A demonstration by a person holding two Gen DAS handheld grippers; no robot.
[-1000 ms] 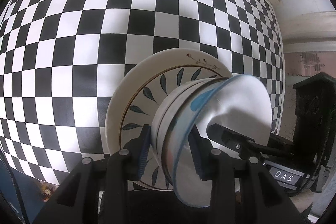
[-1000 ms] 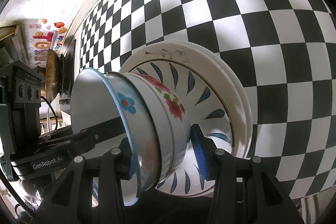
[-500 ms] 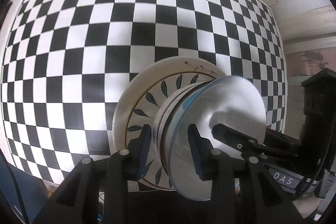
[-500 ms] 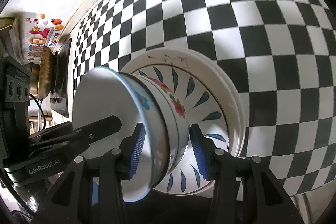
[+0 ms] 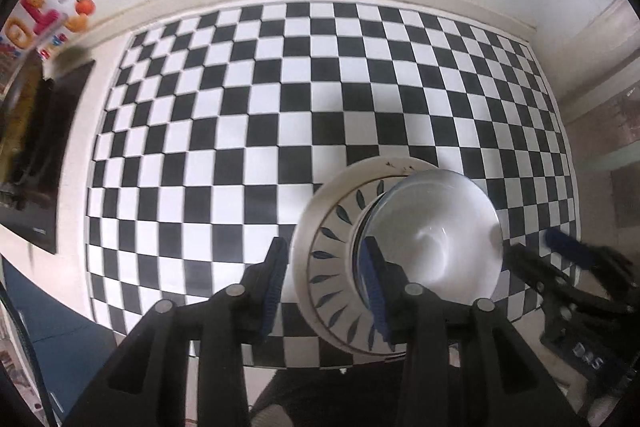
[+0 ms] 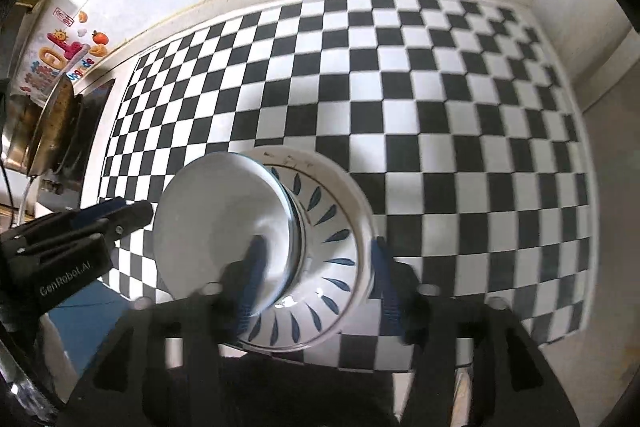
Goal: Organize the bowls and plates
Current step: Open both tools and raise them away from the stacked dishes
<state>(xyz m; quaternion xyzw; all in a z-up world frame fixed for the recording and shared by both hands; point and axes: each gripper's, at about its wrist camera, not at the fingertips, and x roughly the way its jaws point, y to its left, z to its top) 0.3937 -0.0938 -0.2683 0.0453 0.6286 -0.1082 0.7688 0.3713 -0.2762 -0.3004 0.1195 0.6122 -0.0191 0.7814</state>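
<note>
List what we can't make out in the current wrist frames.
- Number of stacked bowls: the white top bowl covers those under it, both views.
- Near rim of the leaf-patterned white plate: hidden behind the gripper bodies, both views.
- Right gripper: motion-blurred in its own view; jaws opening, pads off the bowl.
- Left gripper: jaws opening, clear of the stack.
- Steel pot: cut by the right view's left edge.

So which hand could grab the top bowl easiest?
Probably the right. The right gripper has opening jaws that straddle the bowl edge. The left gripper, also opening, frames only the plate rim, with the bowl beside it.
</note>
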